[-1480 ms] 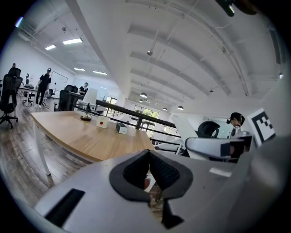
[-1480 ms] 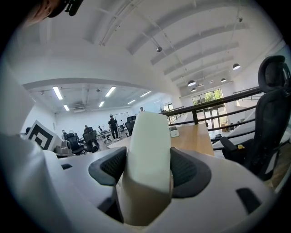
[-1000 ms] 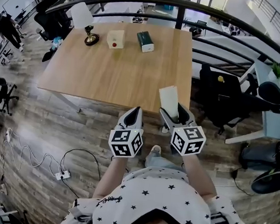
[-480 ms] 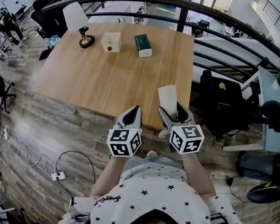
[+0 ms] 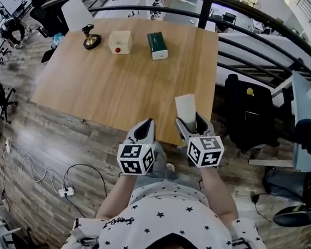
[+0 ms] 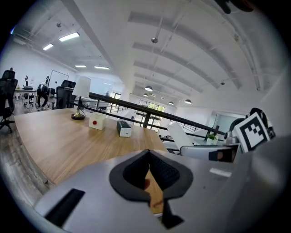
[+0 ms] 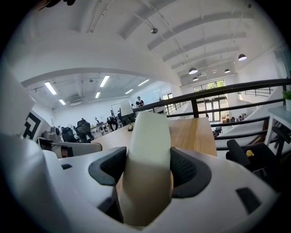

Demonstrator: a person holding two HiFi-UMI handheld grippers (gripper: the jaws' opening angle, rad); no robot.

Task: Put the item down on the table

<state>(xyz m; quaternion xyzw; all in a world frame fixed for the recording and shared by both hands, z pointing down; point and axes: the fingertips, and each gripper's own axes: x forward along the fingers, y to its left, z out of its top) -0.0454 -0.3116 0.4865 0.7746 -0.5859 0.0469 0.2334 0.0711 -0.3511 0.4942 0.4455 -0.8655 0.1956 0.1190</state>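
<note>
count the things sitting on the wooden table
3: a lamp at the far left corner, a white box with a red dot beside it, a dark green box to its right. The pale item is held in the right gripper, not set down.

No legible word, brand or number appears anywhere in view. The marker cube (image 5: 137, 159) on the left tongs (image 5: 146, 127) and its twin (image 5: 205, 150) on the right tongs (image 5: 191, 122) carry only black-and-white square code patterns, not letters. The pale item (image 5: 187, 109) gripped in the right tongs shows a blank face. On the tabletop (image 5: 120, 90), the cream box (image 5: 120, 41) with a red dot and the dark green box (image 5: 157, 45) bear no print large enough to read.
</note>
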